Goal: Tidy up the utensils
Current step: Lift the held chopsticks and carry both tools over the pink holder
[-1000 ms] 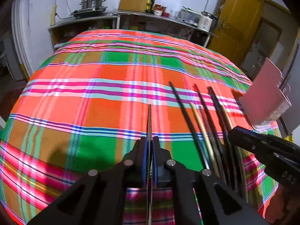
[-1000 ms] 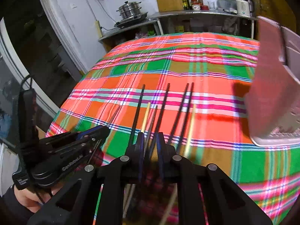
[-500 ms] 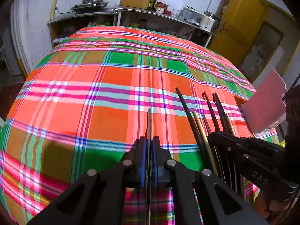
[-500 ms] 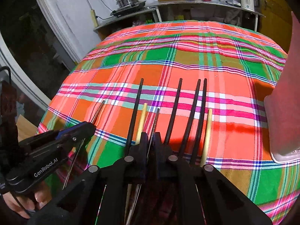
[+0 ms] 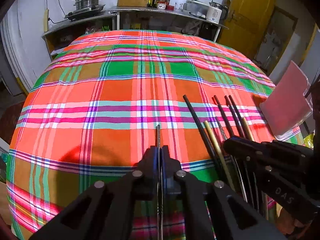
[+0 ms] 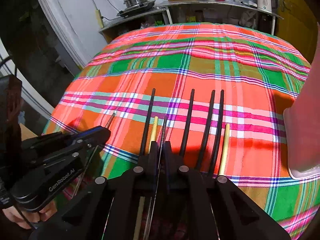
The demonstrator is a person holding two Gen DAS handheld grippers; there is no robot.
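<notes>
My left gripper (image 5: 159, 150) is shut on a thin metal chopstick (image 5: 158, 135) that points forward over the plaid tablecloth; the left gripper also shows in the right wrist view (image 6: 100, 133). My right gripper (image 6: 160, 145) is shut on a second thin metal chopstick (image 6: 164, 127); it also shows in the left wrist view (image 5: 230, 144). Several black chopsticks (image 6: 190, 120) and two pale wooden chopsticks (image 6: 225, 146) lie side by side on the cloth under and around the right gripper. A pink utensil holder (image 6: 302, 132) stands at the right.
The plaid tablecloth (image 5: 120, 92) covers the whole table. Behind the table is a metal shelf (image 5: 120, 13) with a steel steamer pot (image 5: 88, 1), bottles and a white kettle (image 5: 216, 14). A yellow door (image 5: 250, 10) is at the back right.
The right gripper has closed on the thin metal chopstick among the row. Both grippers have tilted upward slightly, showing more of the far table. The left gripper keeps its chopstick.
</notes>
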